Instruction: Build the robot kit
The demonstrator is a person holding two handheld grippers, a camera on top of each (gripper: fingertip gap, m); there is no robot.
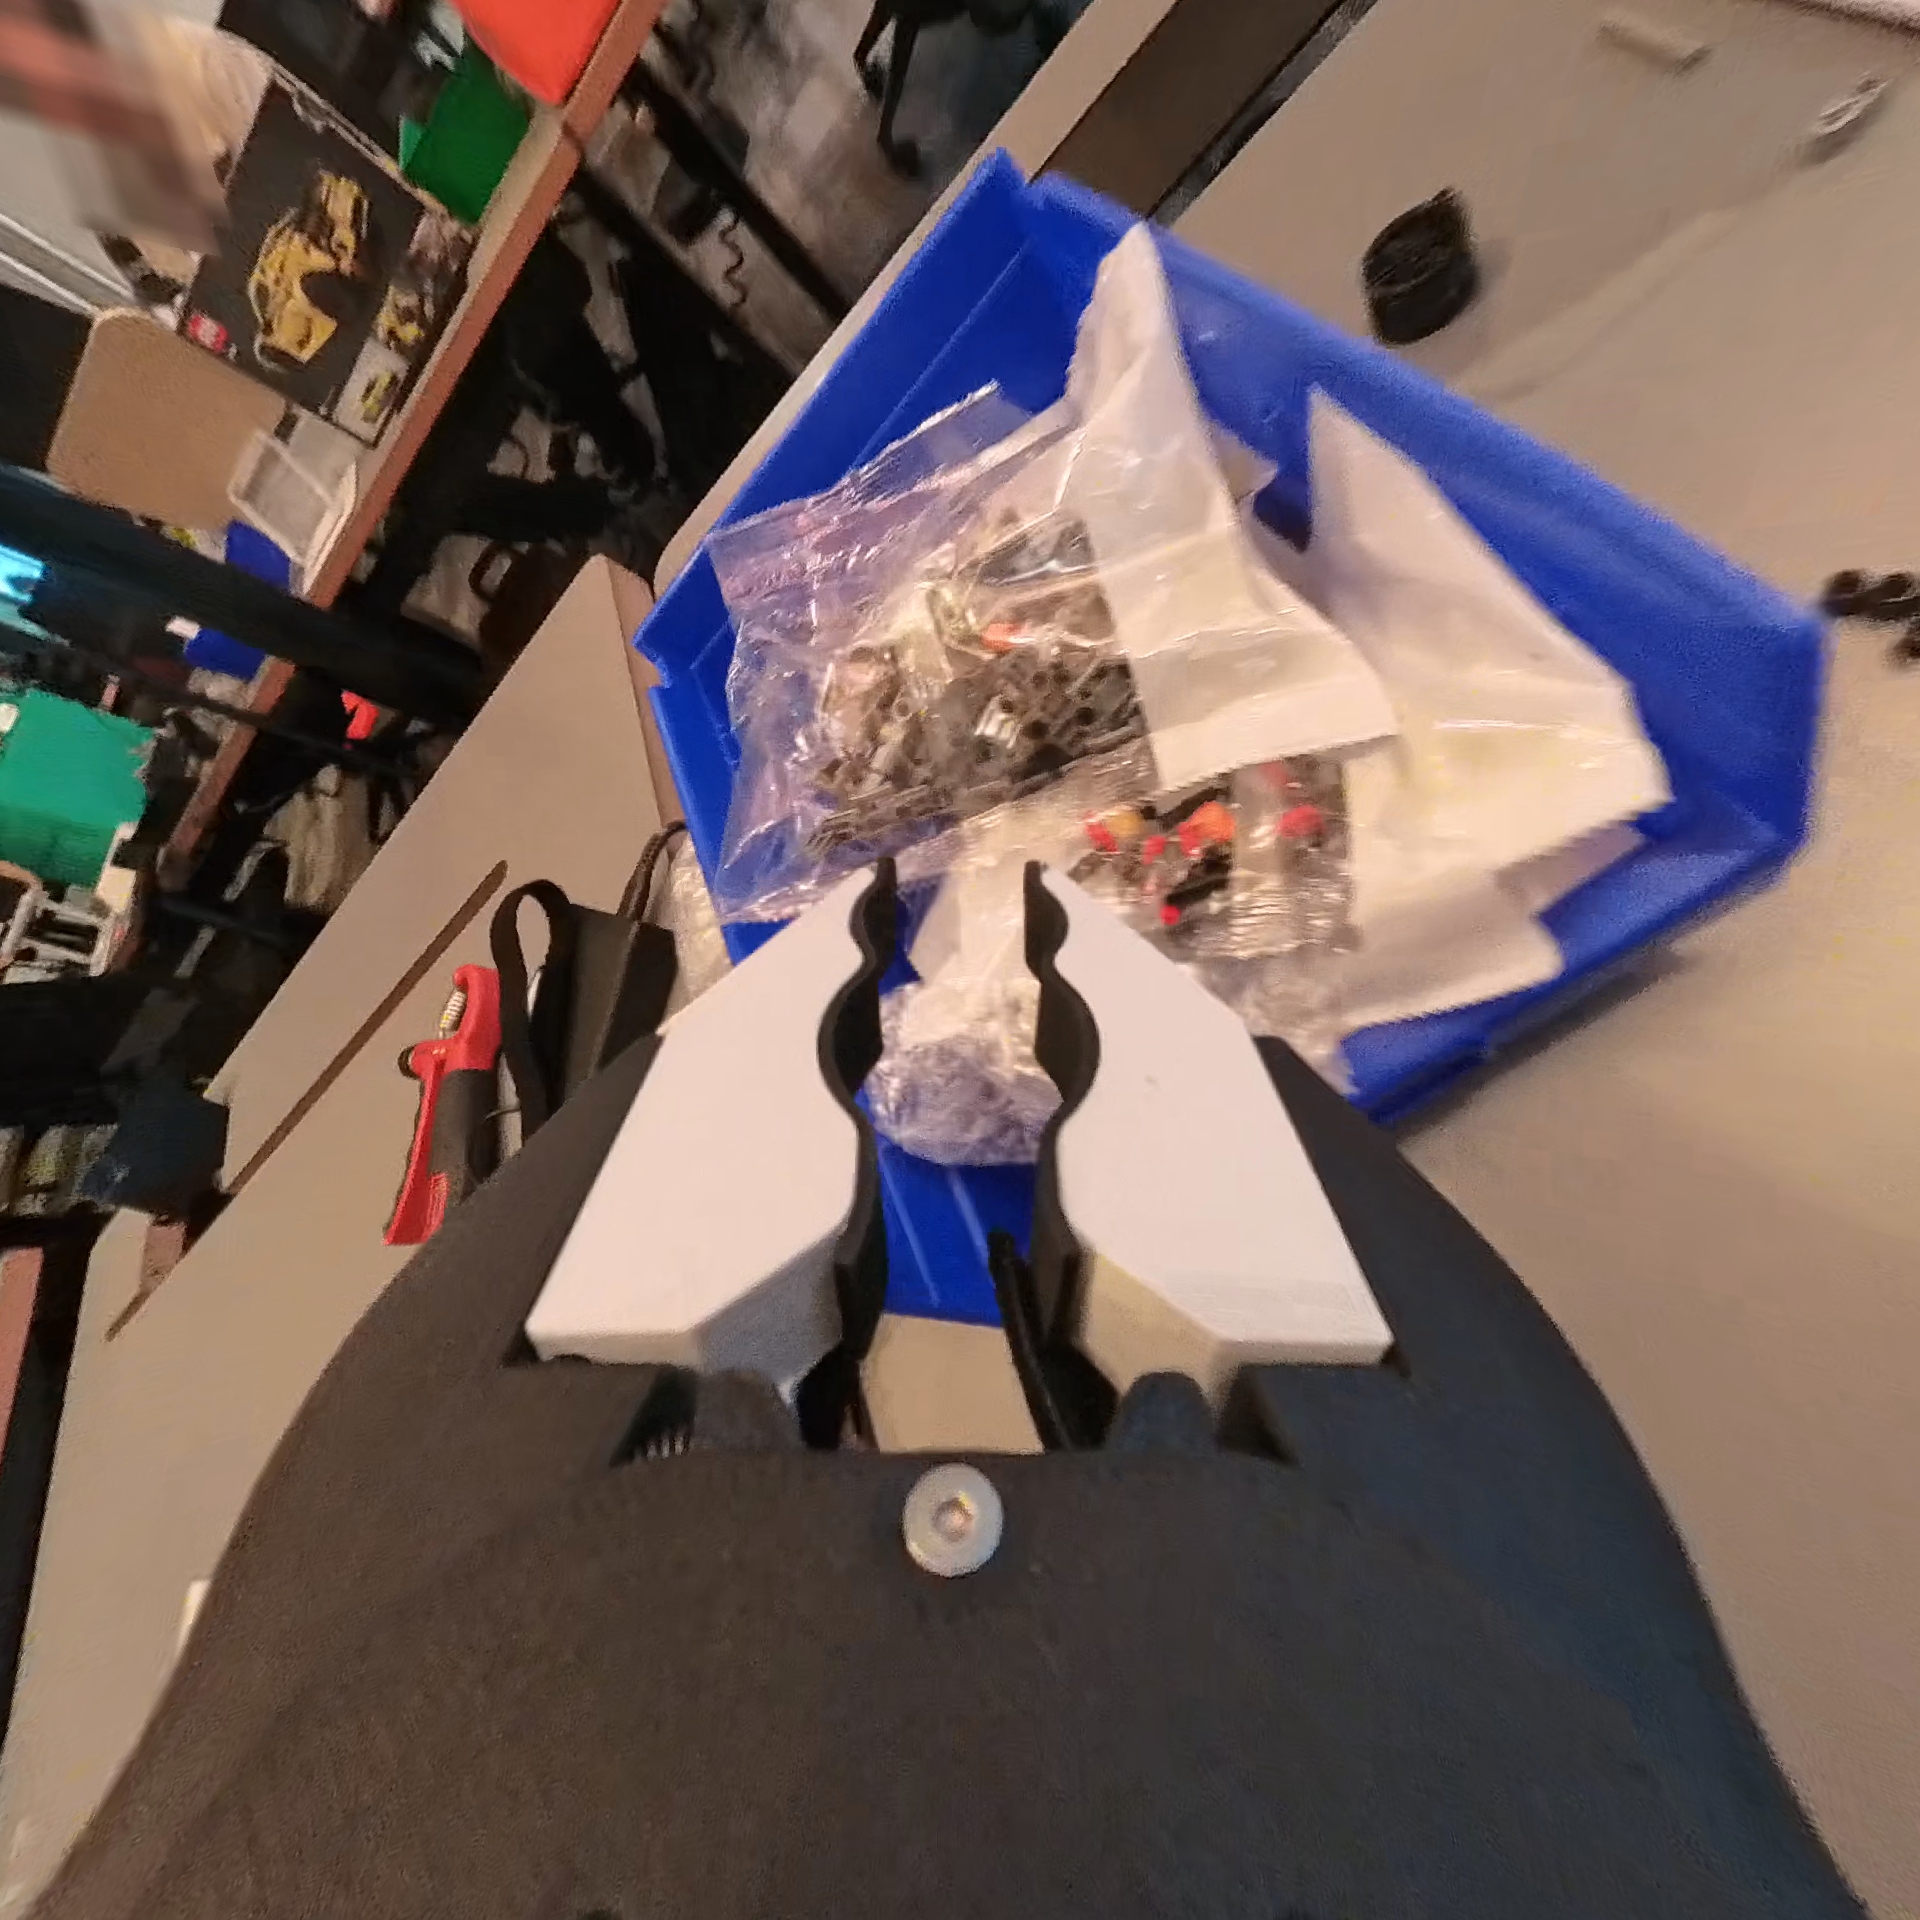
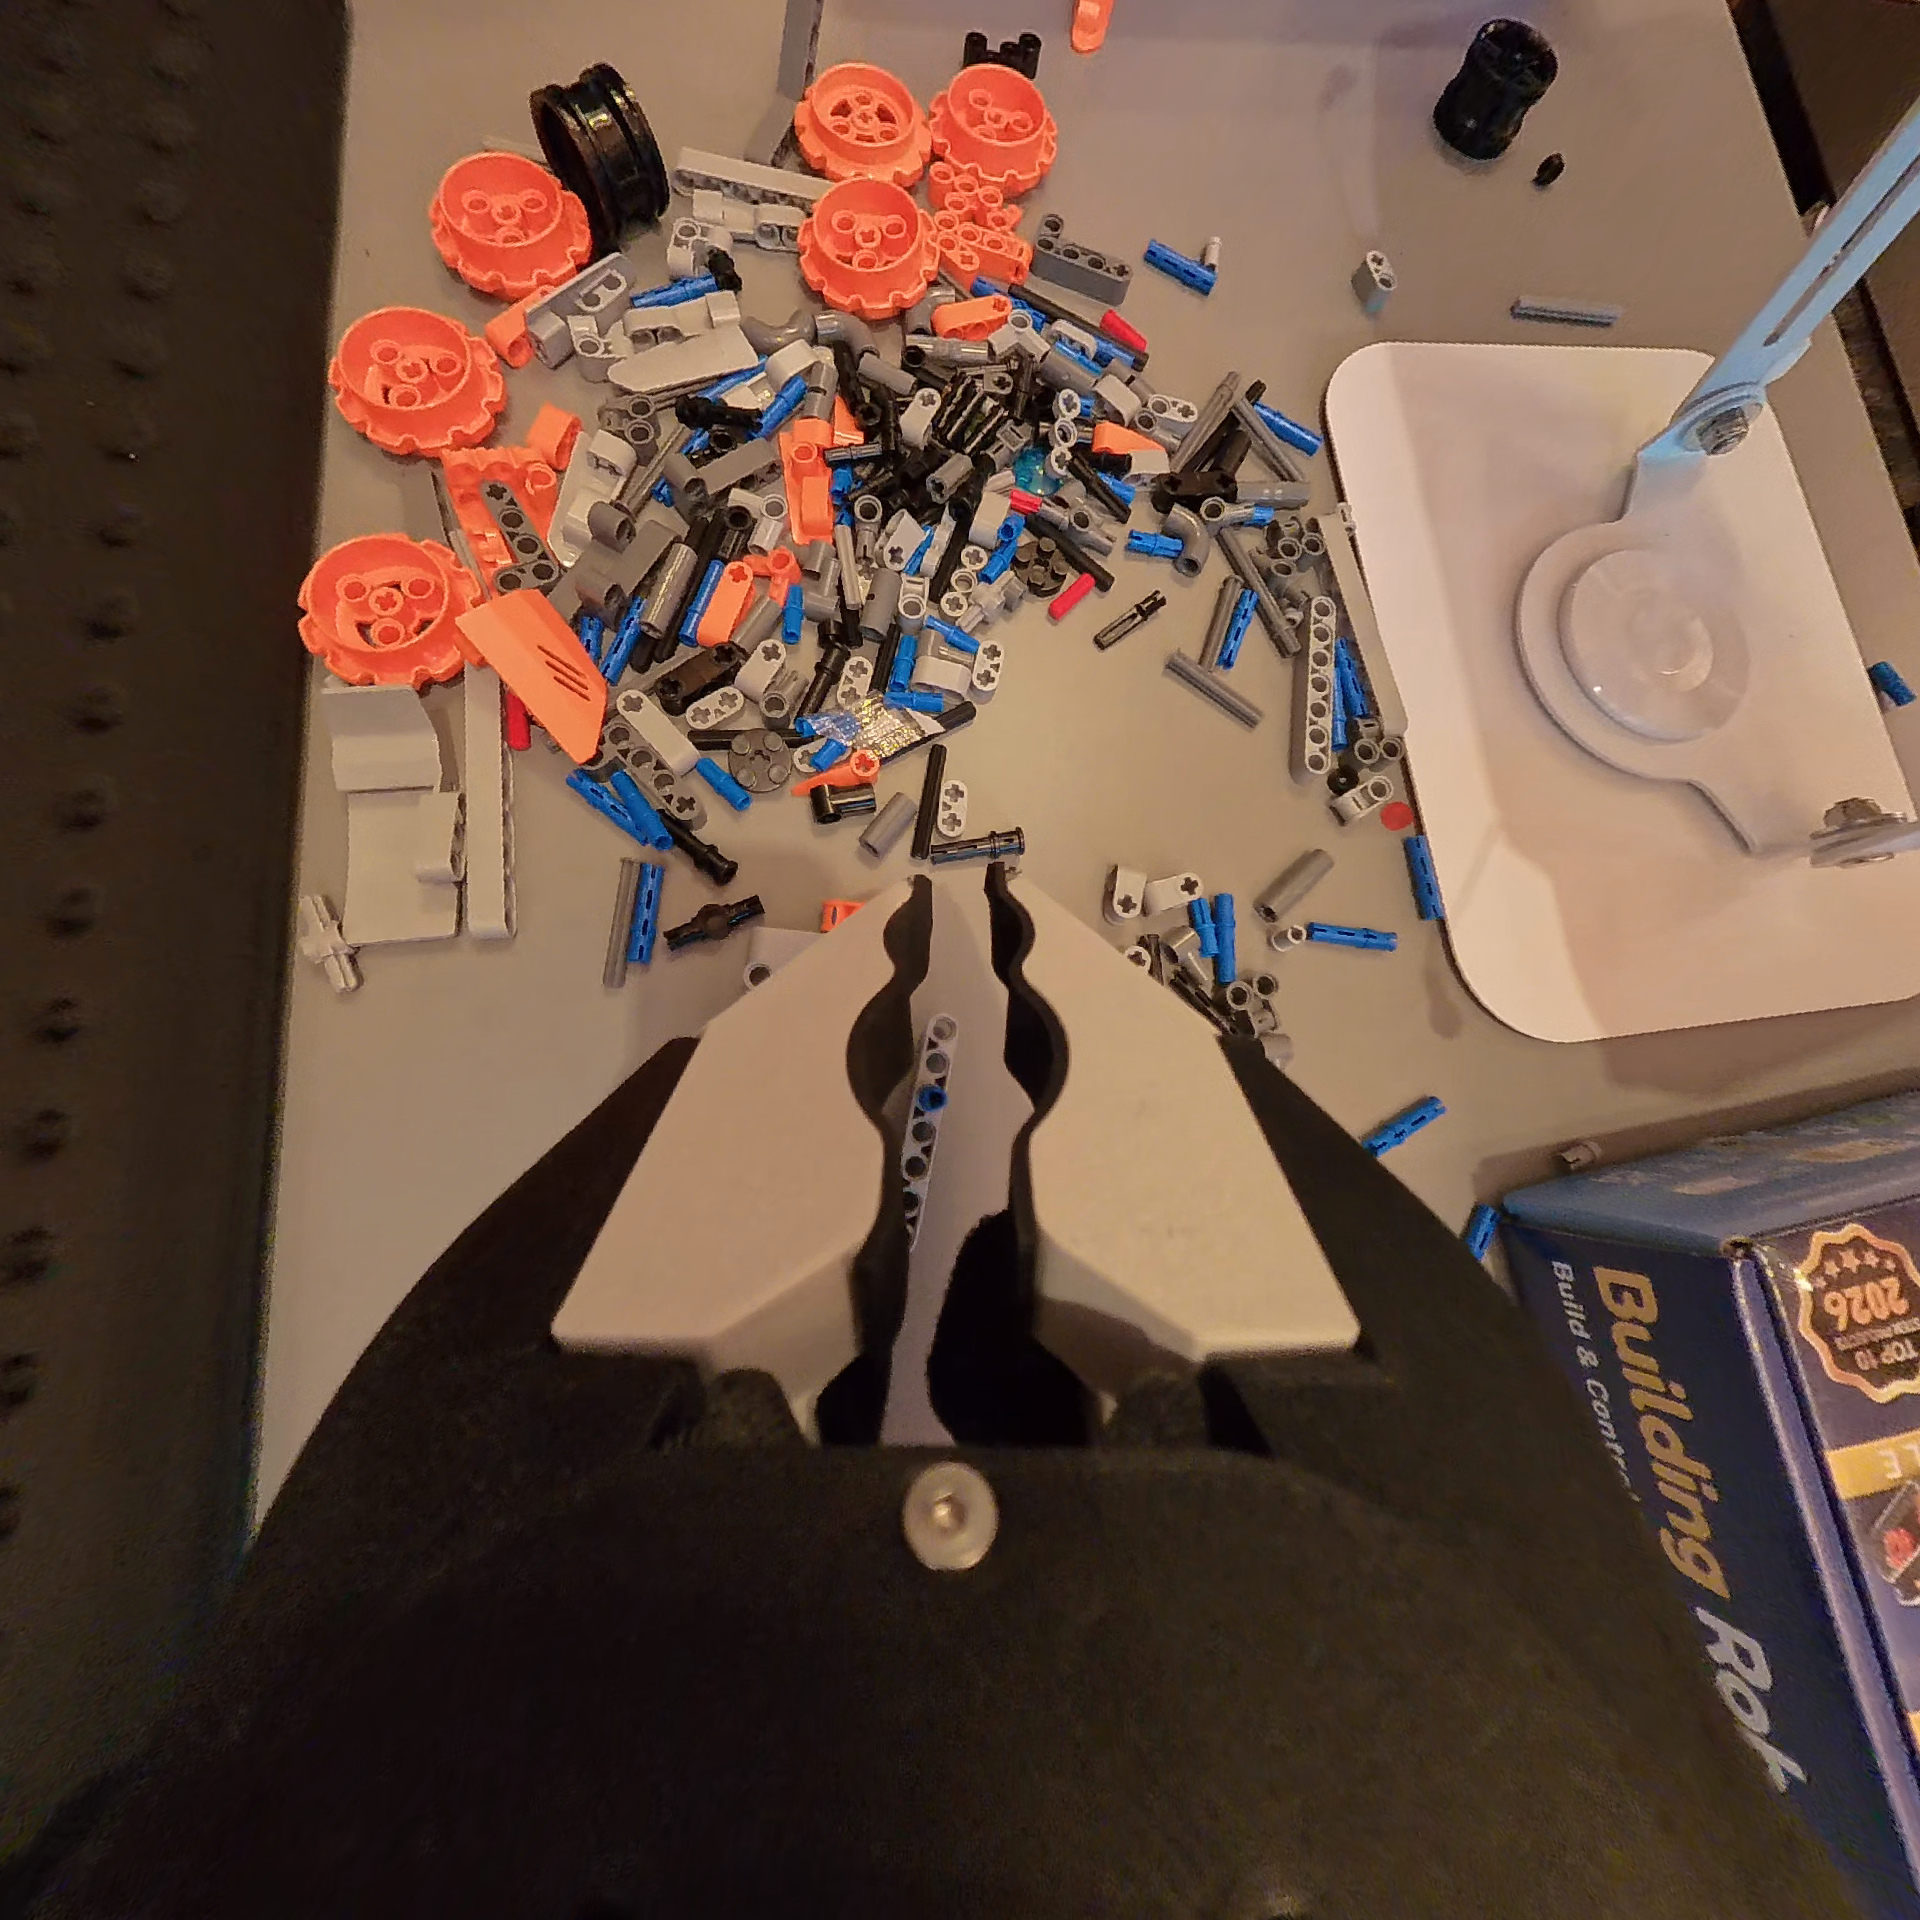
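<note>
Meanwhile, the left gripper (image 1: 956, 883) is hovering with its jaws a narrow way apart and nothing between them, just in front of the blue plastic storage bin (image 1: 1621, 582) that is sitting on the grey bench (image 1: 1662, 1351). Clear plastic bags of small building parts (image 1: 935, 707) and white folded paper sheets (image 1: 1455, 644) are filling that bin. A red-handled tool (image 1: 442, 1101) is lying beside the bin's left corner, and a black ribbed wheel (image 1: 1418, 272) is resting on the bench beyond the bin.

The right gripper (image 2: 954, 883) is also standing slightly parted and holding nothing, above a thin grey holed beam (image 2: 925, 1112) that is lying on the bench under its jaws. Ahead of that beam a spread pile of grey, blue and black building pieces (image 2: 883, 520) is covering the bench, with orange toothed wheels (image 2: 862, 244) along the pile's far and left edges. A white rounded tray (image 2: 1455, 468) is sitting to the right of the pile, and a blue printed cardboard box (image 2: 1662, 1455) is lying nearer than the tray.
</note>
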